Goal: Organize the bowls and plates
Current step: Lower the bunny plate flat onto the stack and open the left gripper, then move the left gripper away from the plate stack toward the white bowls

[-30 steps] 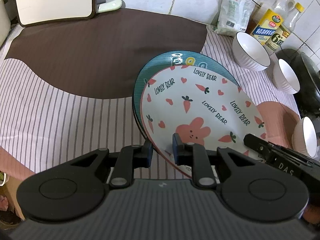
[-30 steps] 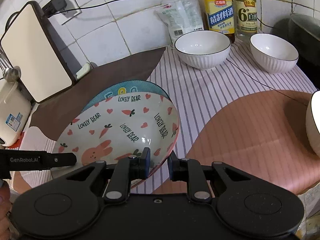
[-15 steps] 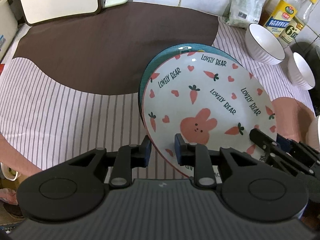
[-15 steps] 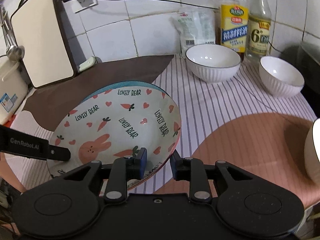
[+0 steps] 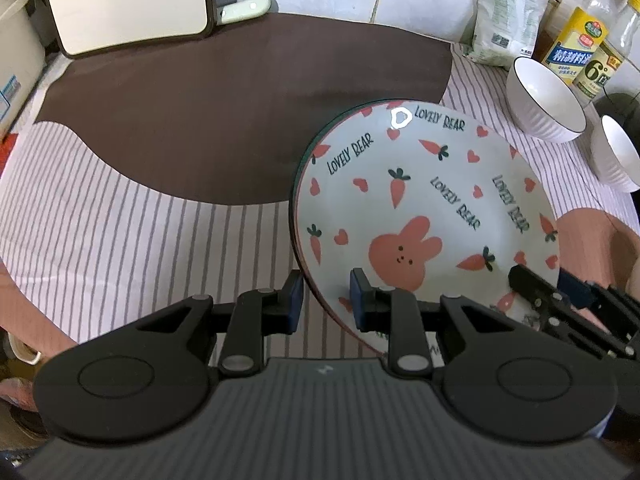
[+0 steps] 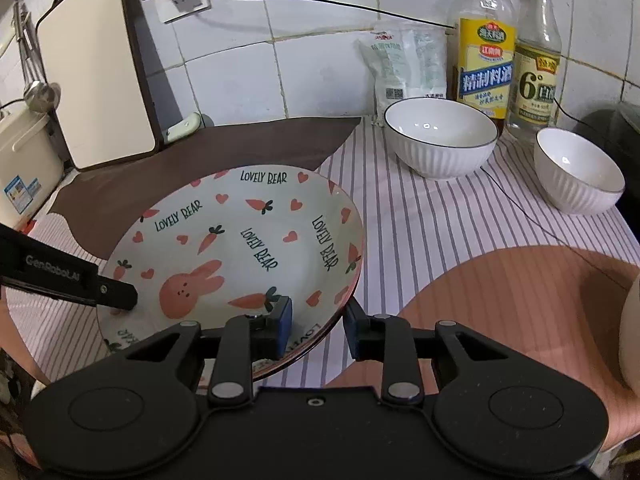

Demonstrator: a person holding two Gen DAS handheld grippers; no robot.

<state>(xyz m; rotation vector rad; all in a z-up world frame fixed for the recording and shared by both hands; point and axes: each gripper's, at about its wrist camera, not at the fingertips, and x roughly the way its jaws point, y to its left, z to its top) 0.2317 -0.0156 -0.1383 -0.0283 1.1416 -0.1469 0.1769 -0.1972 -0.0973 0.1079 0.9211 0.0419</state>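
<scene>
A white plate with pink rabbit and carrots (image 5: 420, 200) (image 6: 240, 240) lies stacked on a teal plate, of which only a thin edge (image 5: 297, 184) shows. My left gripper (image 5: 326, 300) straddles the plate's near-left rim, with both pads standing off it. My right gripper (image 6: 316, 320) straddles the near-right rim; its jaws are opening, with a gap on each side of the rim. Each gripper shows in the other's view: the right gripper (image 5: 548, 286) and a finger of the left (image 6: 116, 294). White ribbed bowls (image 6: 440, 136) (image 6: 576, 172) stand at the back right.
A striped and brown cloth (image 5: 120, 220) covers the counter. A cutting board (image 5: 128, 0) leans on the tiled wall at back left. Two bottles (image 6: 484, 64) and a bag (image 6: 404, 64) stand behind the bowls. Another white bowl (image 6: 632, 332) sits at the right edge.
The rabbit plate has come down level onto the teal plate and now covers nearly all of it. Both grippers' jaws have widened off the rim.
</scene>
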